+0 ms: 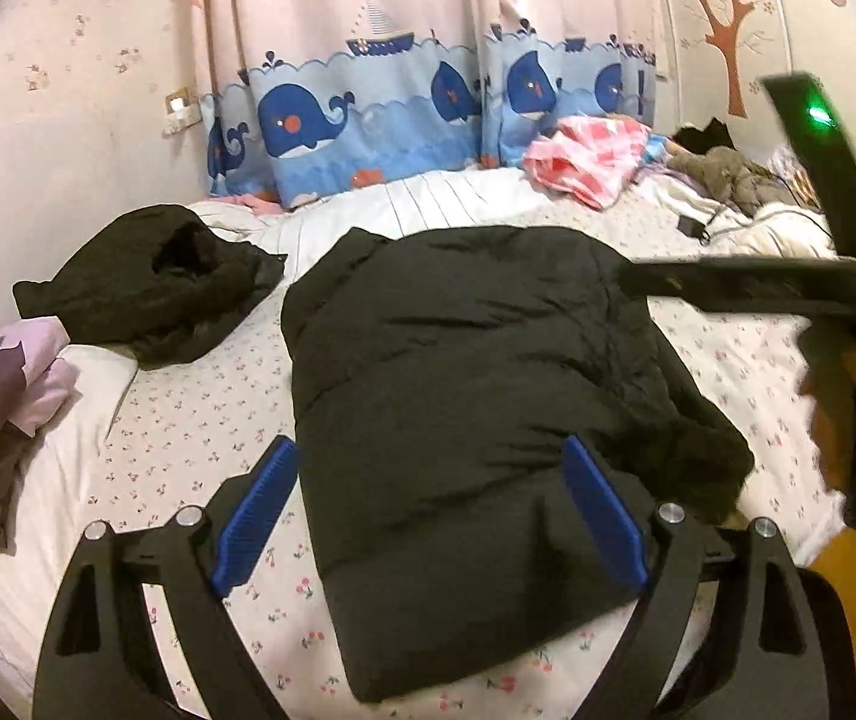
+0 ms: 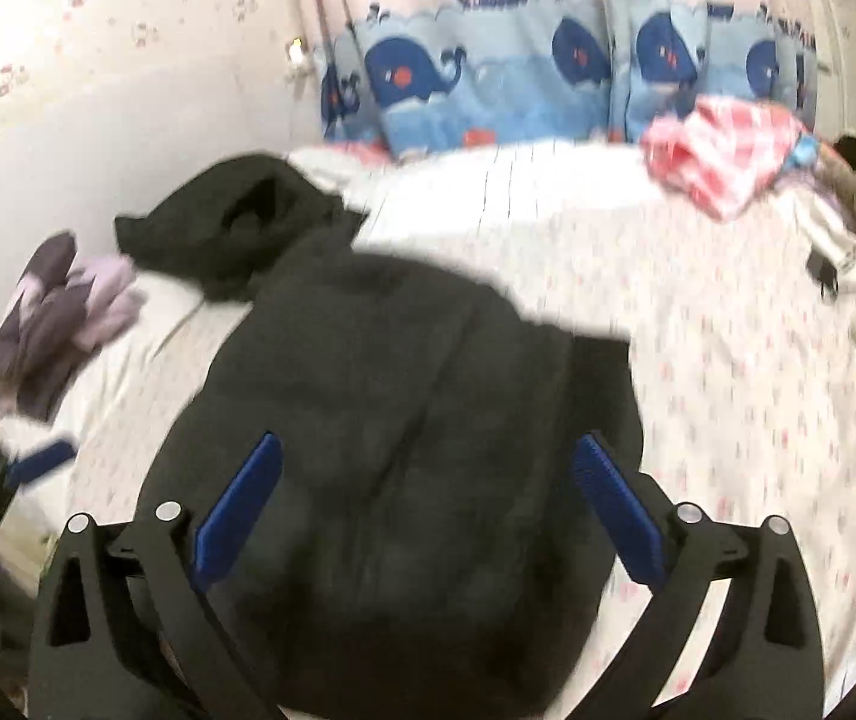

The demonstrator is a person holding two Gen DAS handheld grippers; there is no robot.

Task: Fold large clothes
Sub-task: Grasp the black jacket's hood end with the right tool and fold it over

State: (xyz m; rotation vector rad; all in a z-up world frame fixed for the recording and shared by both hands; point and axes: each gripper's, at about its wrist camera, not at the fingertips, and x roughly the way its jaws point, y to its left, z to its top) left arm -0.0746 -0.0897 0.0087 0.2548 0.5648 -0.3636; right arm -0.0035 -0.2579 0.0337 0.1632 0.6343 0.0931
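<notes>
While spread wide over the folded black jacket (image 1: 476,420) at frame centre on the bed (image 1: 188,432), gripped nothing: left tongs (image 1: 428,516) straddling its near edge, right tongs (image 2: 428,510) equally wide above it.

No text, label or number is legible — anywhere.

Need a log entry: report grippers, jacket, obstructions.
Left gripper and right gripper: jaws open, empty, over the black puffer jacket. Jacket folded into a bundle on the bed. Second black garment lies beyond, apart.
</notes>
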